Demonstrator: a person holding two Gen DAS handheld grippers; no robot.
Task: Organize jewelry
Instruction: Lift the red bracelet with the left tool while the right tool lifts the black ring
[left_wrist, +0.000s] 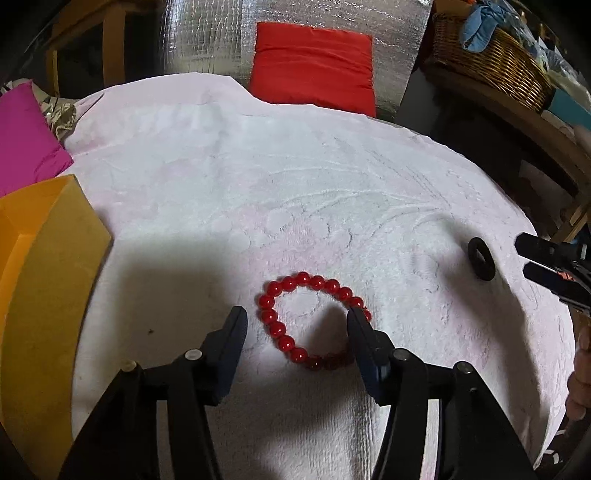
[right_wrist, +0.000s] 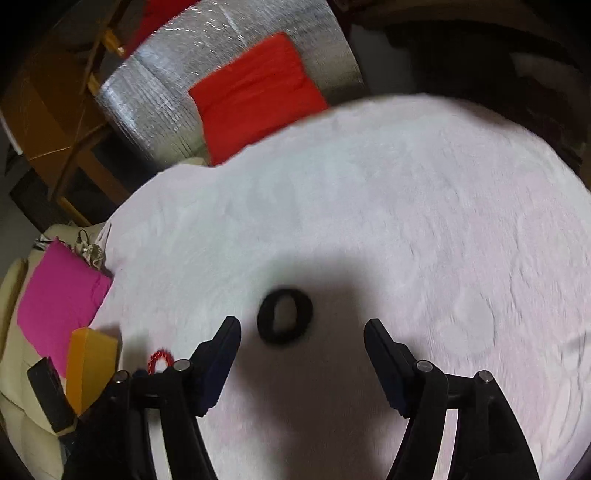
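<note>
A red bead bracelet (left_wrist: 291, 314) lies on the white fluffy cloth (left_wrist: 295, 184). My left gripper (left_wrist: 297, 317) is open just above it, its left finger outside the loop and its right finger over the loop's right side. A black ring (left_wrist: 481, 258) lies further right on the cloth. In the right wrist view my right gripper (right_wrist: 302, 326) is open, with the black ring (right_wrist: 284, 316) just ahead between its fingers. The bracelet (right_wrist: 159, 359) shows small at the left there. The right gripper (left_wrist: 524, 258) also shows at the right edge of the left wrist view.
A yellow open box (left_wrist: 48, 295) stands at the cloth's left edge, also seen in the right wrist view (right_wrist: 88, 365). A magenta cushion (left_wrist: 26, 136) lies behind it. A red cushion (left_wrist: 314, 62) leans on a silver foil panel at the back. A wicker basket (left_wrist: 491, 62) sits at the back right.
</note>
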